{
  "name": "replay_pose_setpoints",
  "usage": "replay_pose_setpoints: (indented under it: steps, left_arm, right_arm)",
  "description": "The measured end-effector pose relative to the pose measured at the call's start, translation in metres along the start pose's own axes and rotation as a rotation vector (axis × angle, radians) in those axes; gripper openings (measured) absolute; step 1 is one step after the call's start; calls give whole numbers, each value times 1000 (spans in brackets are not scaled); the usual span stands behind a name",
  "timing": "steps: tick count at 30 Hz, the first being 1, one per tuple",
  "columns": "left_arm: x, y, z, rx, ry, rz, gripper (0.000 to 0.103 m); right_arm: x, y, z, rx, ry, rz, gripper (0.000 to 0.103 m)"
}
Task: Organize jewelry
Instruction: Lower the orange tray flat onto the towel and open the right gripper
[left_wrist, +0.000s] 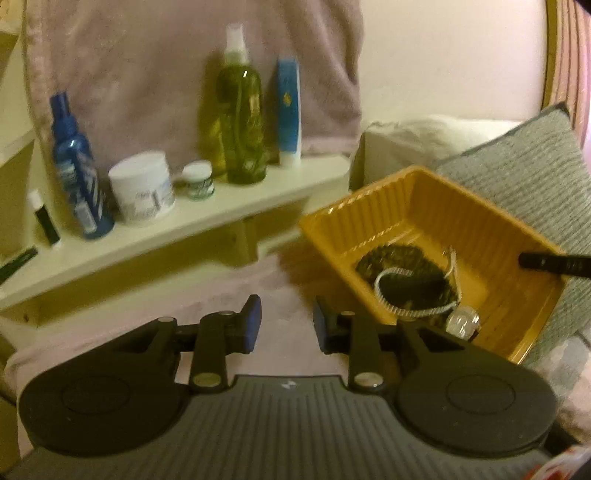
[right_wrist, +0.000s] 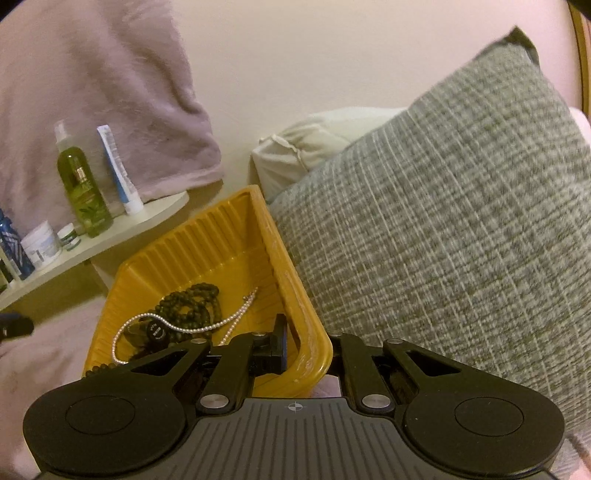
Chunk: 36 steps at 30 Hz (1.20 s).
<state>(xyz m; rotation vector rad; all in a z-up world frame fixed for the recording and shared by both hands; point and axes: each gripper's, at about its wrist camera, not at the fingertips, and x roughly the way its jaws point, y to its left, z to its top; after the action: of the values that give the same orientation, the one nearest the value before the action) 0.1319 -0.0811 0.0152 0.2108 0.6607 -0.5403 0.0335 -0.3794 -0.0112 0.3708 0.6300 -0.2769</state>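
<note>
A yellow ribbed tray (left_wrist: 491, 221) sits on a pink cover, against a grey pillow. Inside lie a dark bead necklace (left_wrist: 402, 266), a white sparkling chain (left_wrist: 391, 275) and a watch (left_wrist: 461, 321). My left gripper (left_wrist: 286, 325) hovers over the pink cover left of the tray, open with nothing between its blue pads. In the right wrist view my right gripper (right_wrist: 306, 347) is shut on the tray's near right rim (right_wrist: 295, 295), one finger (right_wrist: 279, 345) inside and the other hidden behind the wall. The beads (right_wrist: 188, 306) and chain (right_wrist: 207, 326) lie just left of it.
A white shelf (left_wrist: 221, 221) at the back left holds a blue bottle (left_wrist: 79, 173), a white jar (left_wrist: 142, 188), a small jar (left_wrist: 199, 181), a green spray bottle (left_wrist: 242, 122) and a blue-white tube (left_wrist: 290, 110). A pink towel (left_wrist: 166, 74) hangs behind. The grey pillow (right_wrist: 461, 221) and a white cloth bundle (right_wrist: 295, 155) crowd the right.
</note>
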Motion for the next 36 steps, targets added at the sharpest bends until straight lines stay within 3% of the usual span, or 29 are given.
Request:
replay_pose_setpoints:
  steps: [14, 16, 17, 18, 20, 26, 28, 32, 36]
  left_arm:
    - [10, -9, -30, -47, 82, 50, 43]
    - [10, -10, -32, -53, 84, 58, 55]
    - [10, -10, -32, -53, 81, 62, 58]
    - [9, -11, -33, -55, 76, 65, 62]
    - [8, -10, -33, -63, 76, 65, 64]
    - [1, -7, -34, -98, 62, 74, 80]
    - [-4, -6, -36, -115, 55, 74, 89]
    - [-13, -6, -41, -146, 49, 79, 97]
    - [-27, -9, -48, -164, 41, 95, 103]
  right_arm:
    - [16, -39, -10, 119, 43, 115, 9]
    - [14, -41, -11, 128, 43, 126, 9]
    - [13, -41, -11, 127, 43, 128, 18]
    - [11, -41, -11, 127, 40, 125, 43]
    - [3, -45, -14, 134, 14, 134, 66]
    - [-17, -47, -15, 116, -20, 136, 66]
    - [-29, -41, -13, 78, -40, 119, 66]
    - [-54, -17, -8, -25, -68, 114, 70]
    - [-66, 15, -4, -102, 13, 136, 78]
